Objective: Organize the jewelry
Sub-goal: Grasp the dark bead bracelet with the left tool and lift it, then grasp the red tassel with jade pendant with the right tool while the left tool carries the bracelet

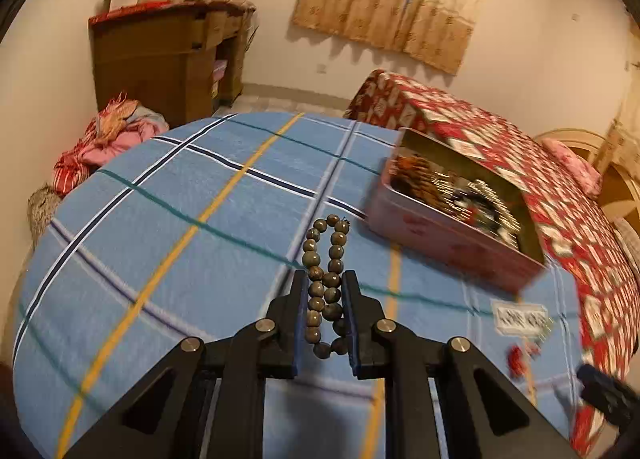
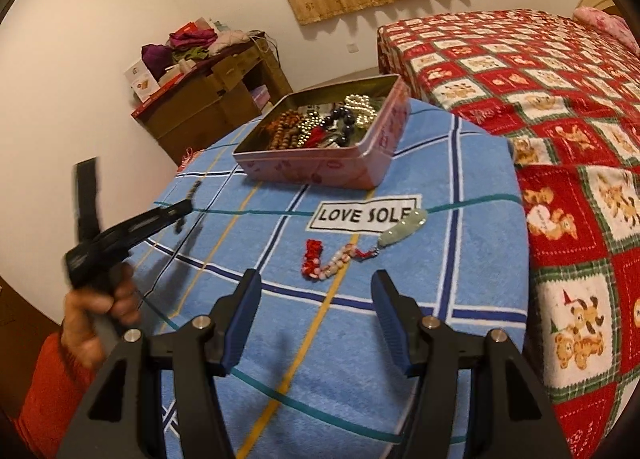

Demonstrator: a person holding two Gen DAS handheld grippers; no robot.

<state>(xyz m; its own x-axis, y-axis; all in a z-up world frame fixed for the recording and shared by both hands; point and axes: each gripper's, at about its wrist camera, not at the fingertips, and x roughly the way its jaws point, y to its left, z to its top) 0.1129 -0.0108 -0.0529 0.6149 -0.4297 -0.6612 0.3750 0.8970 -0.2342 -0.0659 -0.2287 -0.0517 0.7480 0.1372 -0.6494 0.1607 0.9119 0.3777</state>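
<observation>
A string of brown wooden beads (image 1: 335,240) hangs between the pads of my left gripper (image 1: 325,275), which is shut on it above the blue checked cloth (image 1: 180,219). The right wrist view shows that gripper (image 2: 186,209) at the left, held by a hand (image 2: 100,307), with the beads blurred at its tip. The pink tin box (image 2: 320,176) holds several bead strings. A jade pendant on a beaded cord with a red tassel (image 2: 400,234) lies on the cloth just ahead of my right gripper (image 2: 316,275), which stands open with nothing between its fingers.
A bed with a red checked quilt (image 2: 560,119) borders the cloth on the right. A wooden cabinet (image 1: 160,67) piled with clothes stands at the back wall. A heap of fabric (image 1: 108,139) lies past the cloth's left edge. A white printed label (image 2: 364,215) marks the cloth.
</observation>
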